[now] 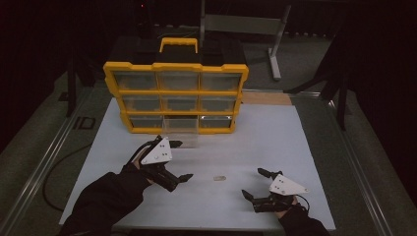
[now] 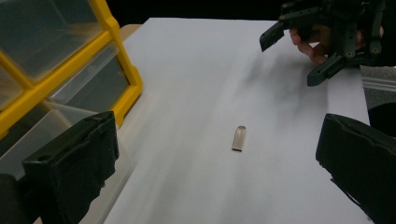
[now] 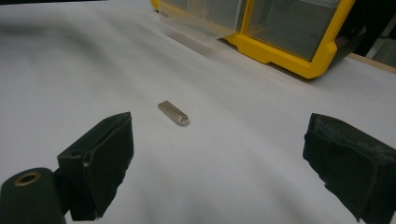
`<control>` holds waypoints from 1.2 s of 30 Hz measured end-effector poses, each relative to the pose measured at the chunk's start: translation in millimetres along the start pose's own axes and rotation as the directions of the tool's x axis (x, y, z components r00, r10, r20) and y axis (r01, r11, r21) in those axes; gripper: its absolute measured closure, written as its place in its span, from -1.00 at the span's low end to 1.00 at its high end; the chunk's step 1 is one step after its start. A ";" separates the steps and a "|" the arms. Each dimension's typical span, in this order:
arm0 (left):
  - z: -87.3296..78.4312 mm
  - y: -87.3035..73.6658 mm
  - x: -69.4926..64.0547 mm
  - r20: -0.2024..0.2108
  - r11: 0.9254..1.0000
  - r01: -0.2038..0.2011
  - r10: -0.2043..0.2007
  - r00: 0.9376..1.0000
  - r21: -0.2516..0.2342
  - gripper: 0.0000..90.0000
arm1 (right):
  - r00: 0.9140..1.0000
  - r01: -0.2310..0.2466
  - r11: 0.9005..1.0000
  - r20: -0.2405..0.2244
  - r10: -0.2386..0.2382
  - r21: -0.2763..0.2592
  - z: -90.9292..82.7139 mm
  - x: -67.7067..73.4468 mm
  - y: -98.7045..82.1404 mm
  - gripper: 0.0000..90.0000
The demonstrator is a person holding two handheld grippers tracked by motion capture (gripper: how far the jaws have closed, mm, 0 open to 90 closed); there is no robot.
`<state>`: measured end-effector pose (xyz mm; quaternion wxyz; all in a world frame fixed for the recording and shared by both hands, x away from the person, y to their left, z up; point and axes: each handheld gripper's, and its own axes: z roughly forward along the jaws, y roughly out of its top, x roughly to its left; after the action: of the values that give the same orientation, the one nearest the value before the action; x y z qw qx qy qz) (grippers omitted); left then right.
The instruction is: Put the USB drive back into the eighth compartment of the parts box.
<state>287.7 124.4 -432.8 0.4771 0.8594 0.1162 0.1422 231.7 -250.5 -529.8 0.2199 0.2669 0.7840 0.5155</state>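
from the high view we see the whole layout: a white mat (image 1: 275, 142) with the yellow organiser (image 1: 175, 93) standing at twelve o'clock, our left gripper (image 1: 183, 161) at about eight o'clock and our right gripper (image 1: 254, 183) at about five o'clock, and the small metal piece (image 1: 220, 178) lying flat on the mat between them, touching neither. there it is just a pale speck; the right gripper view shows the metal piece (image 3: 173, 113) as a slim, flat, brushed silver bar with an angled end that has a hole in it. the left gripper view shows it end-on (image 2: 239, 138), with the right gripper (image 2: 295, 55) farther off at one o'clock. both grippers stand wide, with nothing between the black, rough-padded jaws. the organiser has a yellow frame, a handle on top and three rows of clear plastic drawers; the bottom-middle clear drawer (image 1: 183, 132) is pulled out onto the mat, close to the left gripper. nothing lies between either gripper and the piece.
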 end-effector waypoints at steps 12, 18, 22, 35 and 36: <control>26.1 1.1 -6.2 0.057 0.999 -0.016 0.014 0.998 0.031 -0.99 | 1.000 -0.005 1.000 0.000 0.005 -0.001 0.4 0.5 0.1 -0.80; 40.3 0.9 -10.5 0.083 0.999 -0.021 0.017 0.996 0.049 -0.99 | 1.000 -0.007 1.000 -0.004 0.007 0.000 0.6 0.5 0.0 -0.80; 49.6 1.3 -13.0 0.102 0.998 -0.029 0.023 0.995 0.060 -0.99 | 1.000 -0.004 1.000 -0.005 0.004 0.001 0.9 0.3 -0.1 -0.80; 79.5 0.0 -17.6 0.160 0.994 -0.036 0.018 0.987 0.108 -0.99 | 1.000 0.001 1.000 -0.007 -0.001 0.002 1.6 0.6 0.0 -0.80; 81.5 -0.6 -17.7 0.163 0.993 -0.034 0.016 0.986 0.109 -0.99 | 1.000 0.001 1.000 -0.008 -0.001 0.003 1.5 0.8 0.0 -0.80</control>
<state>300.0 54.5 -476.8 0.4344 0.8949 0.0741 0.0710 232.1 -248.9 -530.5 0.2165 0.2647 0.7859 0.5152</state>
